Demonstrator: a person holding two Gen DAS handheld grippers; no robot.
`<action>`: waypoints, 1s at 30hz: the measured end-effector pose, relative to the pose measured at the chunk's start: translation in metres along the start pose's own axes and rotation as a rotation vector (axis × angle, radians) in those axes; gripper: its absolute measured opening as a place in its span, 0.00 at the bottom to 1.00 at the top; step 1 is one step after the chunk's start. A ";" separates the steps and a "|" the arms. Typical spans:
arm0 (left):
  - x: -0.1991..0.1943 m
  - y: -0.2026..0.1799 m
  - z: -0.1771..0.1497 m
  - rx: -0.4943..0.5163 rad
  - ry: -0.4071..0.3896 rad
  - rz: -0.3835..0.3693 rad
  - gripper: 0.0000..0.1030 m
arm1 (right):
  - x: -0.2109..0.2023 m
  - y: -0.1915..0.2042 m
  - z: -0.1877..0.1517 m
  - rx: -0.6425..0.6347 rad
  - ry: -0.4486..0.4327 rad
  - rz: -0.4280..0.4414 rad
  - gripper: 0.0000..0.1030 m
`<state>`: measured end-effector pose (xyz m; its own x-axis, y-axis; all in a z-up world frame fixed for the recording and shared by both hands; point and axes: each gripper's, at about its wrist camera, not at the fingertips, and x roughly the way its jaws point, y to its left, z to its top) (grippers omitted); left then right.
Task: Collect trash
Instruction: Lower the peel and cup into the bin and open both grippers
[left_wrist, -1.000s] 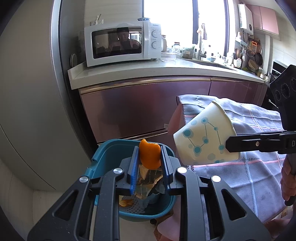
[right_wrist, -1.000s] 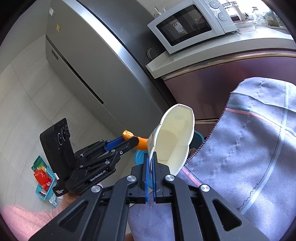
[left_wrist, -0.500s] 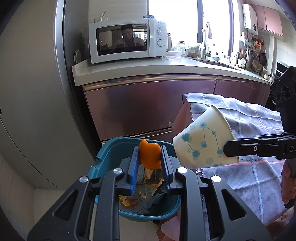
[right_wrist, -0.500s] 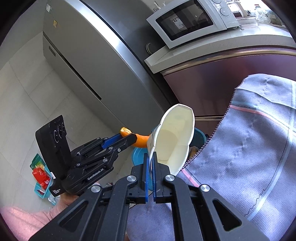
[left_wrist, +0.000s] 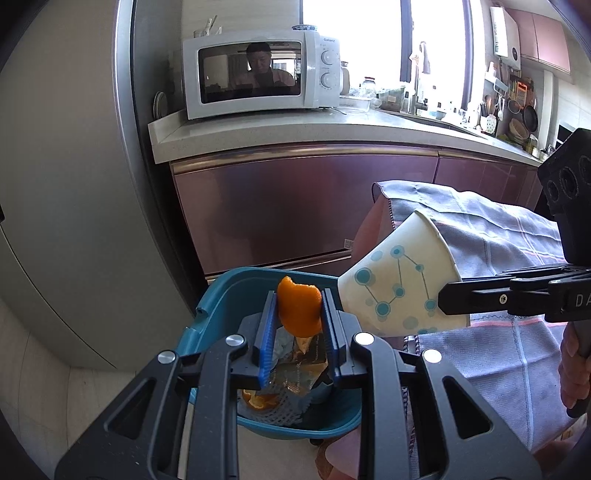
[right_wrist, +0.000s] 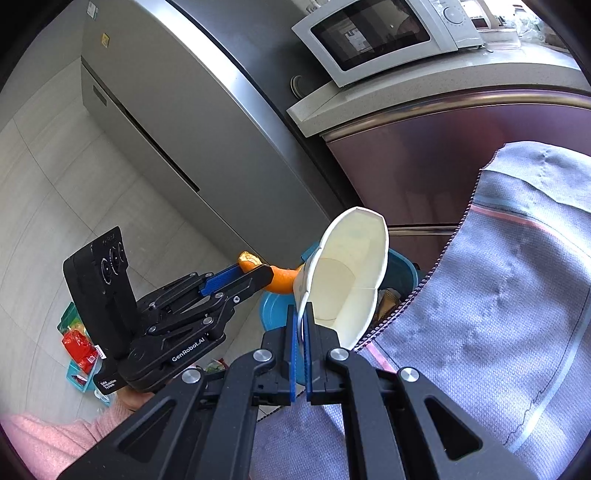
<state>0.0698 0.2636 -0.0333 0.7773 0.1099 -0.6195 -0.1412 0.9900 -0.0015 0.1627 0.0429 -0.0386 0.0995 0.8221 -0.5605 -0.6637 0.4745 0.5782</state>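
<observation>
My left gripper (left_wrist: 298, 306) is shut on a piece of orange peel (left_wrist: 299, 310) and holds it over a teal bin (left_wrist: 218, 306) on the floor. The bin holds wrappers, white foam net and more peel. To its right my right gripper (left_wrist: 448, 301) is shut on the wall of a white paper cup (left_wrist: 395, 288) with blue dots, tilted with its bottom toward the bin. In the right wrist view the right gripper (right_wrist: 303, 321) pinches the cup (right_wrist: 347, 273) by its rim, with the left gripper (right_wrist: 251, 275) and the peel (right_wrist: 282, 282) just left of it.
A grey checked cloth (left_wrist: 498, 332) covers a table at the right, beside the bin. Behind stand a steel fridge (left_wrist: 74, 184), maroon cabinets (left_wrist: 295, 206) and a counter with a white microwave (left_wrist: 258, 74). Colourful packets (right_wrist: 79, 343) lie on the tiled floor.
Both views have shifted slightly, with the bin and cup a little nearer. The peel and the cup stay gripped as before.
</observation>
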 end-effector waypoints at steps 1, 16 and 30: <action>0.001 0.000 0.000 0.000 0.001 0.002 0.23 | 0.000 0.000 0.000 -0.001 0.002 0.000 0.02; 0.010 0.007 -0.002 -0.015 0.016 0.015 0.23 | 0.011 -0.001 0.006 -0.002 0.030 -0.006 0.02; 0.020 0.013 -0.005 -0.027 0.036 0.034 0.23 | 0.036 0.000 0.013 -0.010 0.068 -0.017 0.02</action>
<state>0.0809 0.2778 -0.0497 0.7493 0.1401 -0.6472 -0.1843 0.9829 -0.0005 0.1758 0.0767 -0.0517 0.0607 0.7907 -0.6092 -0.6695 0.4849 0.5627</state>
